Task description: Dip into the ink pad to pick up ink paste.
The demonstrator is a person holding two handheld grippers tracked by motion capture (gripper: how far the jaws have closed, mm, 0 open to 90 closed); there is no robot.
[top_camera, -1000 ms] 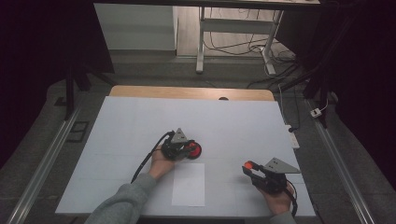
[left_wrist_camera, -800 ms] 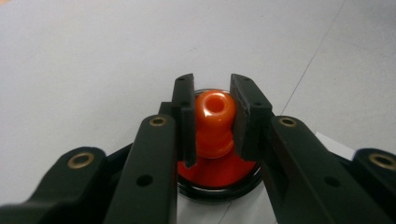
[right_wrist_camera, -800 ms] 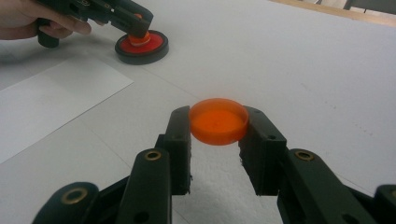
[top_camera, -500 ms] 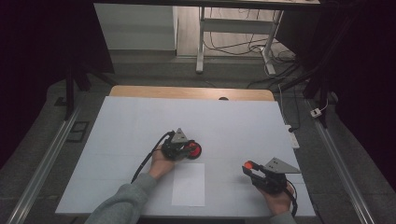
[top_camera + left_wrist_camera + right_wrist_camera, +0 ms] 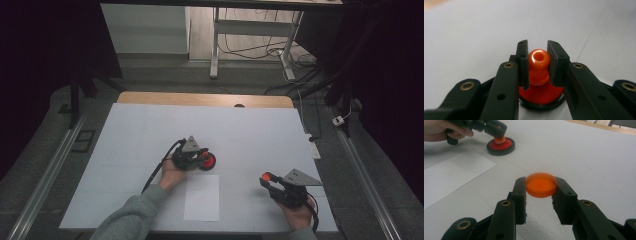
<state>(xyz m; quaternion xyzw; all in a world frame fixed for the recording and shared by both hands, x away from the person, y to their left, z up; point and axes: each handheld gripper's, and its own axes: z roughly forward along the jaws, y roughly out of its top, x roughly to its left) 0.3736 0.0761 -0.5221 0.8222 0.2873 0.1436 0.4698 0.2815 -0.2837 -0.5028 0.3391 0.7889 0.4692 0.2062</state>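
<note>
While the left claw (image 5: 537, 62) clamps the orange knob (image 5: 538, 65) rising from a red disc (image 5: 541, 93), the right claw (image 5: 541, 189) grips an orange cap (image 5: 541, 184) above the tabletop (image 5: 260, 130); white paper (image 5: 202, 197) lies between them.

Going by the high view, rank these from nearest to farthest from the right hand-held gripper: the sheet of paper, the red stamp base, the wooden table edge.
From the right hand-held gripper:
1. Sheet of paper, to its left, near the front edge.
2. Red stamp base, farther left, under the left hand-held gripper.
3. Wooden table edge, along the far side.
</note>
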